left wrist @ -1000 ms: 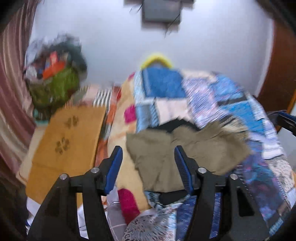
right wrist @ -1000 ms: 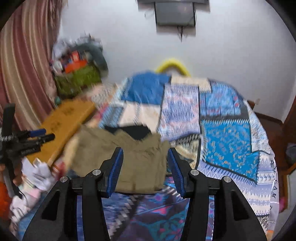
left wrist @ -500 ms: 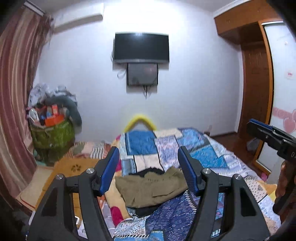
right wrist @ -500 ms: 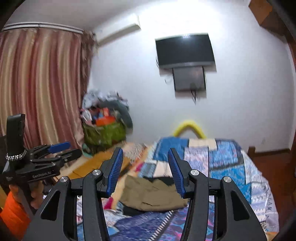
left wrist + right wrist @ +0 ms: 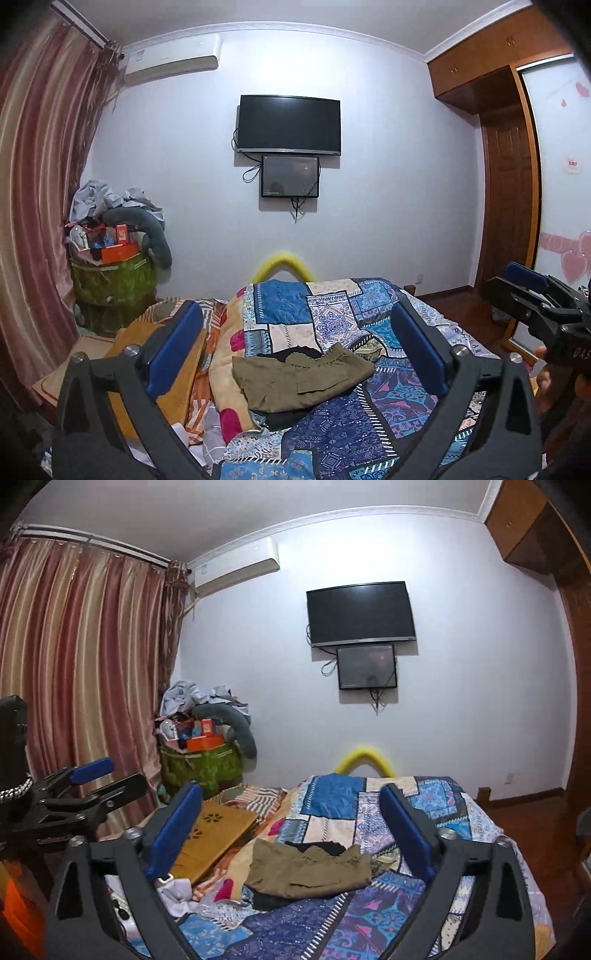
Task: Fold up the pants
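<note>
Olive-green pants [image 5: 299,380] lie folded in a compact bundle on the patchwork bedspread [image 5: 332,317], on top of a dark garment [image 5: 284,419]. They also show in the right wrist view [image 5: 306,871]. My left gripper [image 5: 295,354] is open and empty, held back from the pants and above the bed. My right gripper [image 5: 291,834] is open and empty too, also well short of the pants. The right gripper shows at the right edge of the left wrist view [image 5: 532,299], and the left gripper at the left edge of the right wrist view [image 5: 92,786].
A brown board with paw prints [image 5: 210,838] lies left of the bed. A green basket piled with clutter [image 5: 110,280] stands by the striped curtain [image 5: 33,221]. A TV [image 5: 288,125] hangs on the far wall. A wooden wardrobe [image 5: 506,184] is at right.
Both grippers have pulled back and tilted up from close over the pants, so the wall and TV now show. The pants stay on the bed.
</note>
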Tool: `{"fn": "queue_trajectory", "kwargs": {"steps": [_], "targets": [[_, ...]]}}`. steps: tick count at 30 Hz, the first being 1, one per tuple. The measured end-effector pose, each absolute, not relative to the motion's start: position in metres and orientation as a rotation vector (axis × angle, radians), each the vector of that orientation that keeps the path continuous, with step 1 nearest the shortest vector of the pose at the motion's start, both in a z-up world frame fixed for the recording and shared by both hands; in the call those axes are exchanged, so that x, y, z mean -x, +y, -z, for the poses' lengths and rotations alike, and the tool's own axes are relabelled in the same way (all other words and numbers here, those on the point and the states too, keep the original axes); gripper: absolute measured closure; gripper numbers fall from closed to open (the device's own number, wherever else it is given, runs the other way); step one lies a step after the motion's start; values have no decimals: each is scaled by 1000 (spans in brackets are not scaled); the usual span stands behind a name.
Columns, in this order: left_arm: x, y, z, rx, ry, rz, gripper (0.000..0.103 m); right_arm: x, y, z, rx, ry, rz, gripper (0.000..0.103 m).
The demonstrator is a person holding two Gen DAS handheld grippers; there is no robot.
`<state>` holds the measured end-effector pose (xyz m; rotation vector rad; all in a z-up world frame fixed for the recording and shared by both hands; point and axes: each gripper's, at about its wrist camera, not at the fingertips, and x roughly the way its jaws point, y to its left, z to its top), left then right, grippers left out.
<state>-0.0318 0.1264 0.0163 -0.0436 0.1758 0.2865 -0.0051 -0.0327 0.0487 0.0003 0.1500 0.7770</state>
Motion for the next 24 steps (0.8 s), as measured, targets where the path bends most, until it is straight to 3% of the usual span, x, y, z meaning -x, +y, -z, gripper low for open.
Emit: {"fn": "queue_trajectory", "kwargs": {"steps": [24], "targets": [[28,124,-6,48,200,-281,0,20,-35,-40,22,155,-750,0]]}}
